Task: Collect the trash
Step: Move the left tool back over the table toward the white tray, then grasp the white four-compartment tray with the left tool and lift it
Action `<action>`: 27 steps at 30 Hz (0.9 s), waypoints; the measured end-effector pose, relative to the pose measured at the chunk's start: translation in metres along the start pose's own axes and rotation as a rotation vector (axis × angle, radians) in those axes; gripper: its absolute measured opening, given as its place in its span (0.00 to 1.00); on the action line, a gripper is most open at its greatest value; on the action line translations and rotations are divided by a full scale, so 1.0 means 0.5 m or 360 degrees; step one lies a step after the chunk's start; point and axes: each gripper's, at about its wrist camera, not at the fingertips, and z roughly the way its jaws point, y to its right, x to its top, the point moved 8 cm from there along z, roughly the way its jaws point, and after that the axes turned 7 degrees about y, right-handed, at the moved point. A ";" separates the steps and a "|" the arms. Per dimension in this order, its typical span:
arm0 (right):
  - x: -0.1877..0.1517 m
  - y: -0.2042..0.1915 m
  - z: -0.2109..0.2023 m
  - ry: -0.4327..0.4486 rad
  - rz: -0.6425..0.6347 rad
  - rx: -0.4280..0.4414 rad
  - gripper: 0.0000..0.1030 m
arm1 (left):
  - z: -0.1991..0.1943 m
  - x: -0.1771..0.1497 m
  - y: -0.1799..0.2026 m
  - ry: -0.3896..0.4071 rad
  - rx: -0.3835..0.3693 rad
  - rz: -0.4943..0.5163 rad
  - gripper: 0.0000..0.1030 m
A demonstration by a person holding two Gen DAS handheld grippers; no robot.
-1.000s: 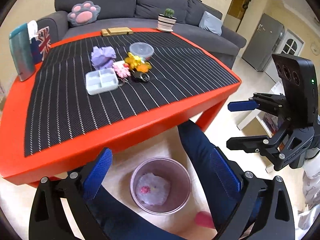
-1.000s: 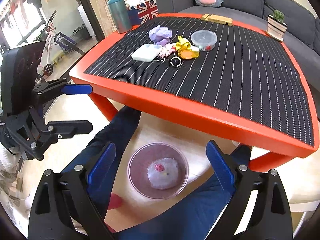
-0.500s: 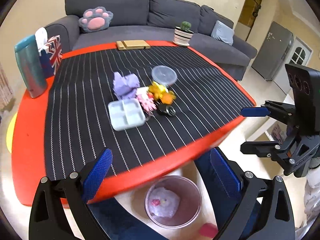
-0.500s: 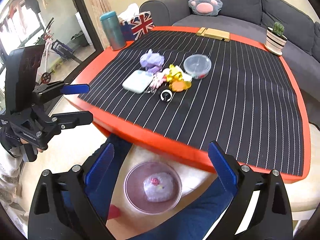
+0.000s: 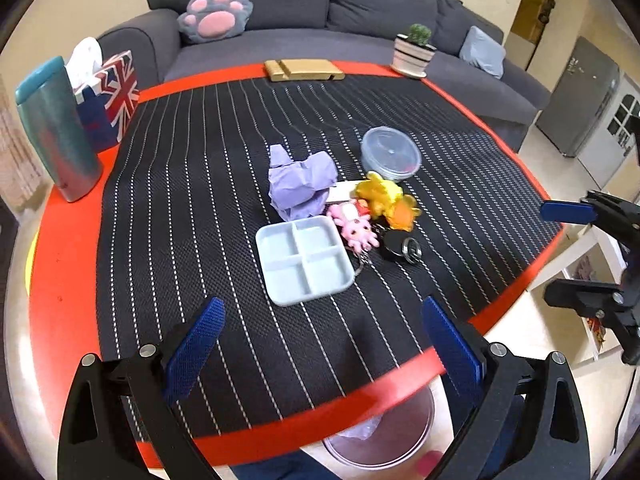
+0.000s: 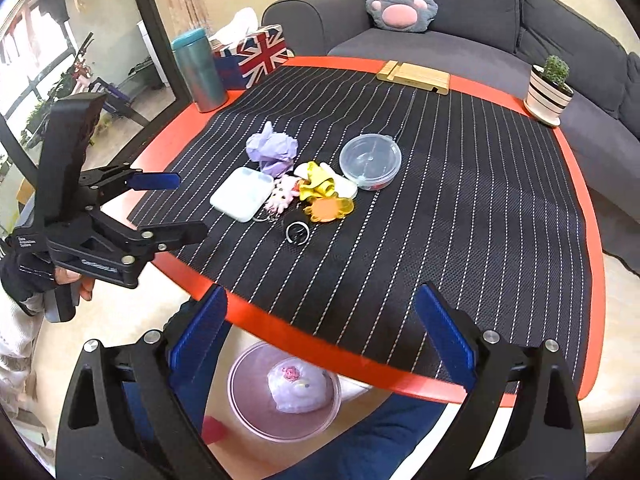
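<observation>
Both grippers [image 5: 322, 344] [image 6: 320, 330] gape short of purple wad [image 5: 300, 186].

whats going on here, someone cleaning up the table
A person holds a two-finger tool in each hand. The left tool and the right tool are both open and empty, at the near edge of the red table. A crumpled purple paper lies on the striped mat beside a white tray, toys and a lidded container. The bin on the floor already holds a white wad.
</observation>
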 end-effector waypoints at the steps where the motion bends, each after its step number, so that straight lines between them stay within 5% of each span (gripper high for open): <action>1: 0.002 0.002 0.002 -0.0001 0.0002 -0.0003 0.91 | 0.009 0.003 -0.003 -0.0013 0.0014 -0.0006 0.92; 16: -0.011 0.021 0.021 -0.0034 0.0034 -0.0025 0.91 | 0.081 -0.001 -0.034 -0.0065 0.0144 -0.0103 0.91; 27: -0.009 0.018 0.025 -0.0039 0.0025 -0.0027 0.91 | 0.081 0.004 -0.033 -0.0051 0.0215 -0.0020 0.63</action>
